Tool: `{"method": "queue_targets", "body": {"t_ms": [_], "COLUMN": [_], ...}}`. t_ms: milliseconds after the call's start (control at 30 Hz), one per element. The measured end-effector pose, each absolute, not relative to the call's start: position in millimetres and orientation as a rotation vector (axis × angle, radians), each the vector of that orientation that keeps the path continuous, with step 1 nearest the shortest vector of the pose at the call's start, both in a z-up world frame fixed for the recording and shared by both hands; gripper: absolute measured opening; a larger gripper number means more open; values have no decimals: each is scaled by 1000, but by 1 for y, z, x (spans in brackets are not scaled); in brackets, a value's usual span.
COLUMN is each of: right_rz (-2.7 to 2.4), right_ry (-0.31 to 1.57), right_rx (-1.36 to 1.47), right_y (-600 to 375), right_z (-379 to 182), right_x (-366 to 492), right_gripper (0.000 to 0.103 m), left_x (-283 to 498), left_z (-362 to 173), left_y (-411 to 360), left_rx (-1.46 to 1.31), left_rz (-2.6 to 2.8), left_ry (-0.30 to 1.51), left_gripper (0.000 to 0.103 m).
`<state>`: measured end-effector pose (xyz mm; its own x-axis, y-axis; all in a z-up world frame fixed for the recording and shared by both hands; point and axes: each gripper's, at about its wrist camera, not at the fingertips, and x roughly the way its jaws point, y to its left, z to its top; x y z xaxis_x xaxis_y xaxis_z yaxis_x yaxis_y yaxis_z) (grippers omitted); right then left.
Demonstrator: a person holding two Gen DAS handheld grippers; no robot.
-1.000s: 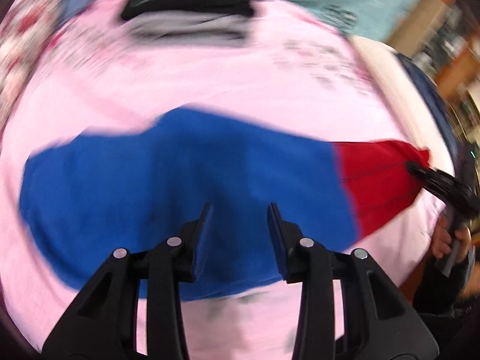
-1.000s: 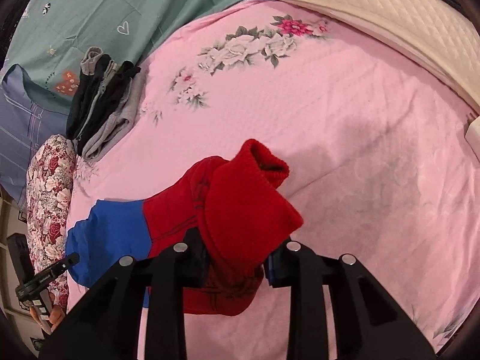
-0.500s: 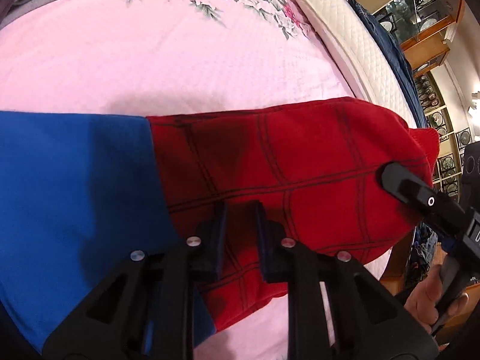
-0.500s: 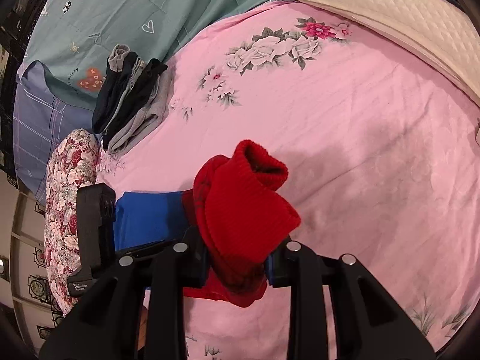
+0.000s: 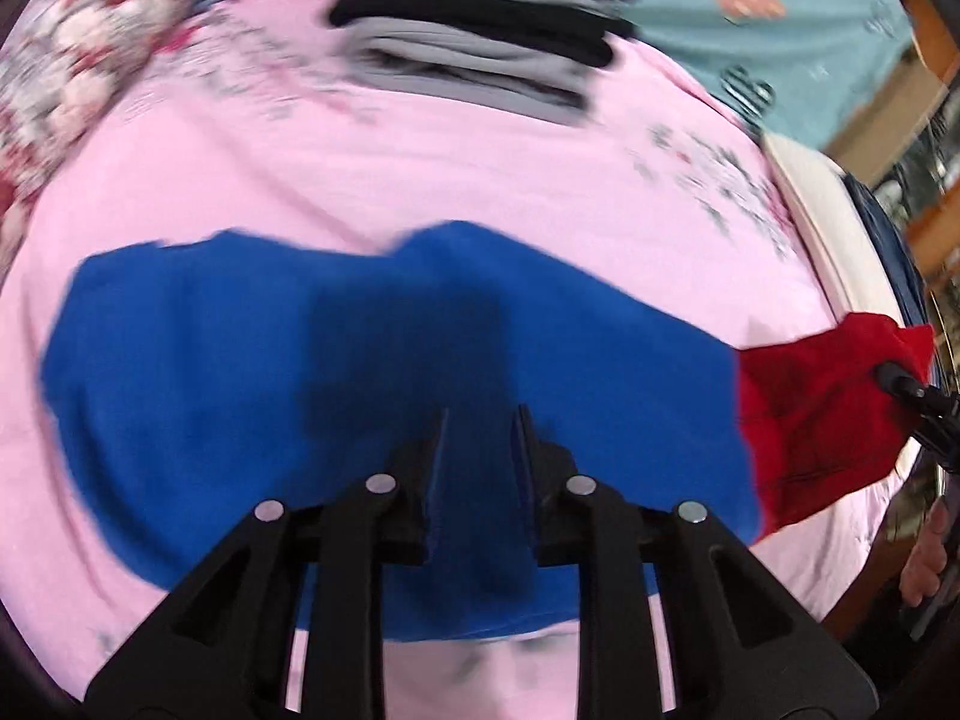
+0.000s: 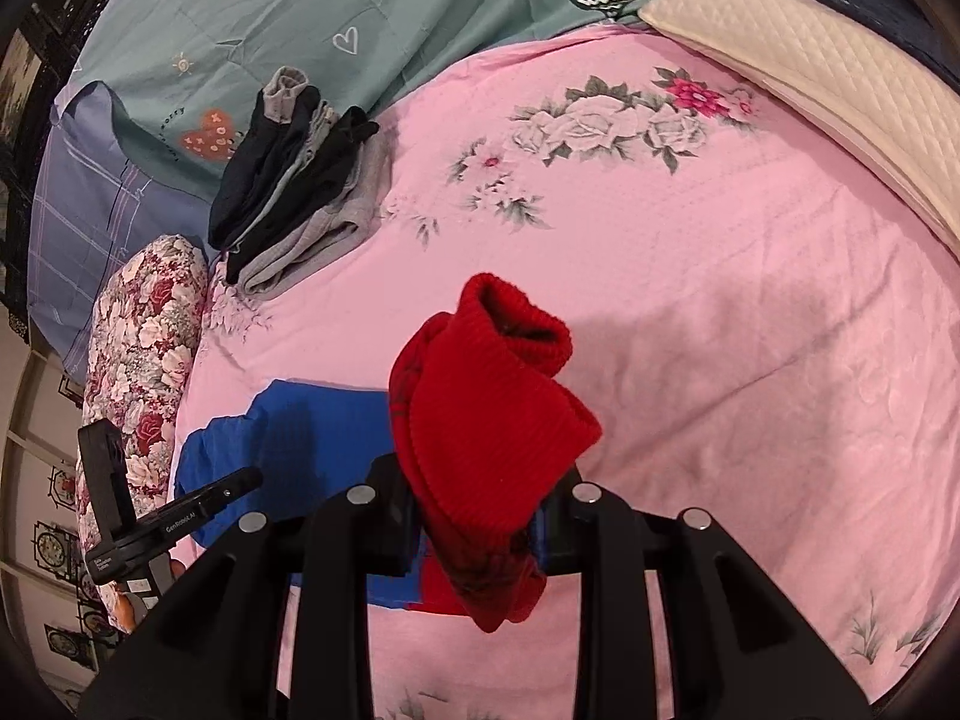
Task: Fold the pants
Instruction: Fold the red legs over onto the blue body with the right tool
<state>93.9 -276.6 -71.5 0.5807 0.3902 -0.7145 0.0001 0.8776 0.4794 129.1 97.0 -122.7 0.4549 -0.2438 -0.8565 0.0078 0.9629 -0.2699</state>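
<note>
The pants (image 5: 384,384) are blue with red lower legs and lie across the pink bedspread (image 5: 456,168). My left gripper (image 5: 478,420) hovers over the blue part, its jaws apart with nothing between them. My right gripper (image 6: 480,516) is shut on the red cuff end (image 6: 492,420) of the pants and holds it lifted above the bed. In the left wrist view the right gripper (image 5: 900,387) shows at the far right on the red fabric (image 5: 822,408). The left gripper (image 6: 180,516) shows at the lower left of the right wrist view.
A stack of folded dark and grey clothes (image 6: 300,180) lies at the back of the bed. A floral bolster (image 6: 144,348) lies along the left edge. A cream quilted pillow (image 6: 840,72) and a teal blanket (image 6: 360,18) are at the back.
My left gripper swung from the red leg back over the blue part and its jaws opened wider. My right gripper kept hold of the red cuff.
</note>
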Motion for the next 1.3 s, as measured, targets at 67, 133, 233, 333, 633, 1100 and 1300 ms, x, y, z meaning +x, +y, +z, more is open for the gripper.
{"method": "queue_targets", "body": {"t_ms": [67,133,233,333,633,1100,1300], "right_rz": [259,285,296,292,297,452,473], "right_ry": [928,935,963,1025,1084,1035,1119], "right_rx": [431,388,305,224,-107,45,50], "right_y": [-255,-229,-184,-145,-32,-58,-51], "right_z": [-66,-64,-70,-84,-119,-67,-96], "right_x": [99,107,122,135,141,109,131], "right_gripper": [28,28,28,27,27,49,13], "left_x": [128,132,131,130,131,127,128], "left_z": [-135,-151,-162,-162,-163,-164,-164], "left_y": [124,147,160,159,162,169,169], "left_rx": [-270,-298,-347,-334,-336,-370,-372], "left_rz": [-103,-72,-115,-126,-156,-178,-184], "left_ry": [1117,1154,1145,1140,1132,1129,1129], "left_gripper": [23,23,23,23,24,24,24]}}
